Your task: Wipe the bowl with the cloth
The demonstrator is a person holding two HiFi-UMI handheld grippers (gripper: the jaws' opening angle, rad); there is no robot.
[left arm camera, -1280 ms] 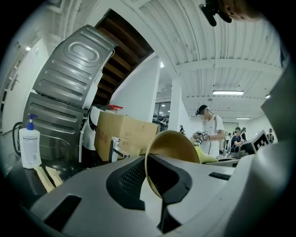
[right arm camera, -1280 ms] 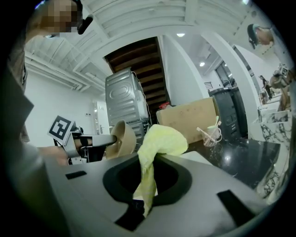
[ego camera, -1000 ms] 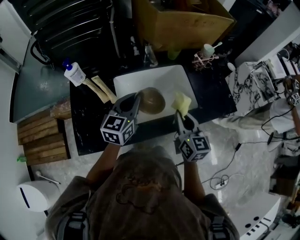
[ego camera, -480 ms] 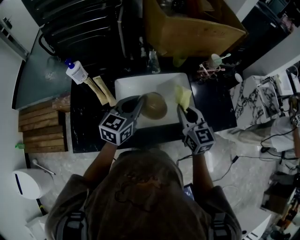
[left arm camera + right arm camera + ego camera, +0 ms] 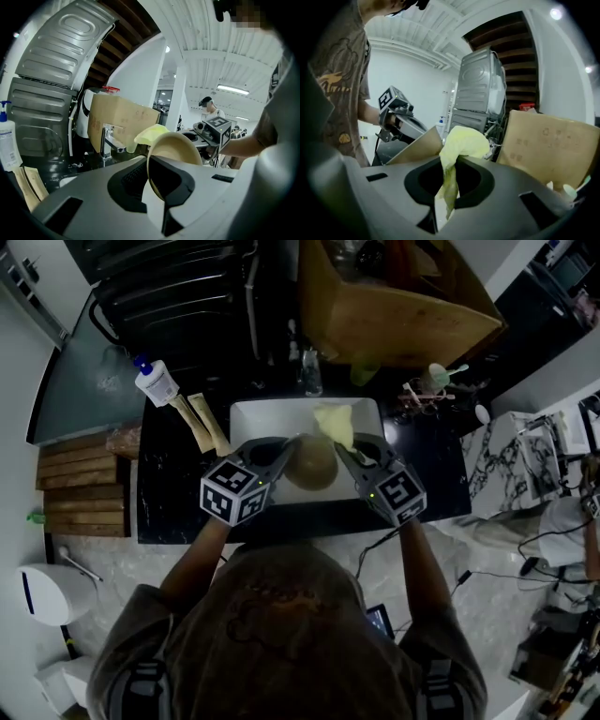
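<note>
A tan bowl is held over the white sink, tilted on its side. My left gripper is shut on the bowl's rim. My right gripper is shut on a yellow cloth, which lies against the bowl's upper right edge. In the left gripper view the cloth shows behind the bowl. In the right gripper view the cloth bulges out between the jaws, touching the bowl.
A faucet stands behind the sink, under a large cardboard box. A soap bottle and two wooden sticks lie on the black counter at left. A cup with utensils is at right.
My right gripper has carried the cloth leftward and up, from beside the bowl onto its upper edge. The left gripper with the bowl has barely moved.
</note>
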